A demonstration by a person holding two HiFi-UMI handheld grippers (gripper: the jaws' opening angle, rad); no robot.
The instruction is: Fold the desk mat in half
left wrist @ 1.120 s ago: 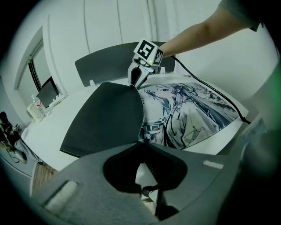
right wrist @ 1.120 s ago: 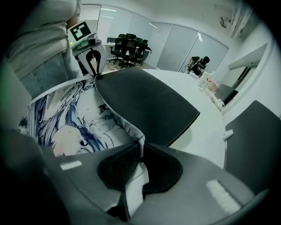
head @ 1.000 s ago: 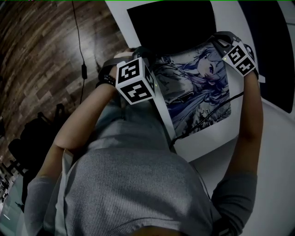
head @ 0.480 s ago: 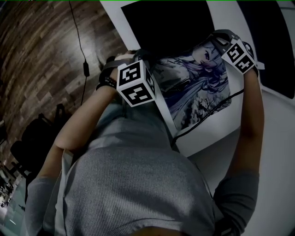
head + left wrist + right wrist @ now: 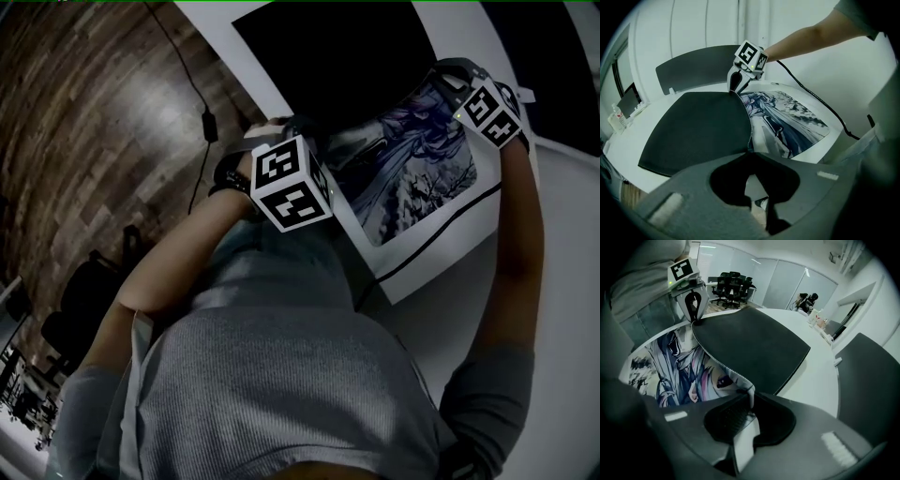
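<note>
Fold judged past halfway: left gripper [image 5: 754, 187] and right gripper [image 5: 746, 423] each clamp a corner of the desk mat [image 5: 422, 173], black underside up at 12 o'clock, printed strip uncovered toward 5 o'clock on the white table [image 5: 534, 309].

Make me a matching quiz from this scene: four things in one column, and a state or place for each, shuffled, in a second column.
1. anime-printed fabric desk mat
2. grey two-jaw left gripper
3. white table
4. black swivel office chairs

A. far in the background
B. partly folded, black underside up
C. shut on a mat corner
D. lying under the mat

Pairs: 1-B, 2-C, 3-D, 4-A.
</note>
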